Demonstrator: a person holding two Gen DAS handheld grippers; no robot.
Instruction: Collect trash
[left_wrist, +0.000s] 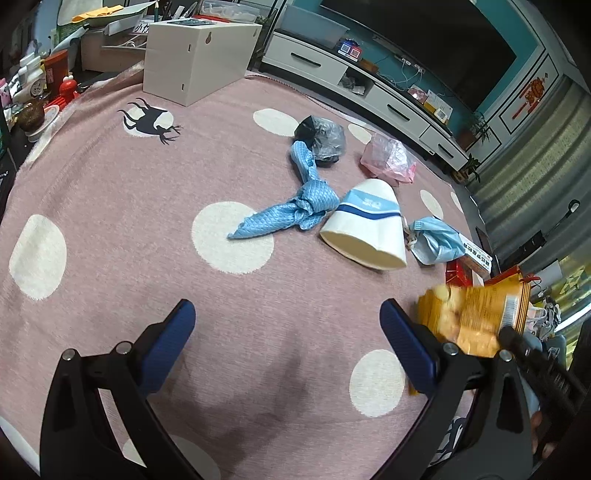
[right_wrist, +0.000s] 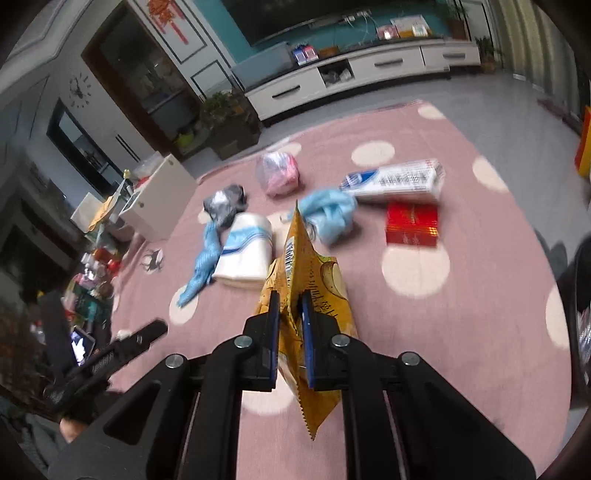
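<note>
My right gripper (right_wrist: 289, 299) is shut on a yellow snack bag (right_wrist: 317, 280), which hangs above the pink dotted rug (right_wrist: 461, 295). The same snack bag (left_wrist: 469, 317) shows blurred at the right of the left wrist view. My left gripper (left_wrist: 286, 314) stands open over bare rug (left_wrist: 110, 184) with nothing between its fingers. Ahead on the rug lie a white paper cup (left_wrist: 365, 230) on its side, a knotted blue cloth (left_wrist: 291, 206), a blue face mask (left_wrist: 436, 240), a grey-black plastic bag (left_wrist: 323, 138) and a pink plastic bag (left_wrist: 388, 158).
A red packet (right_wrist: 412, 223) and a white-blue box (right_wrist: 399, 181) lie on the rug's right part. A white cabinet box (left_wrist: 195, 55) stands at the rug's far edge. A low white TV stand (left_wrist: 369, 88) runs along the back wall. Clutter lines the left side.
</note>
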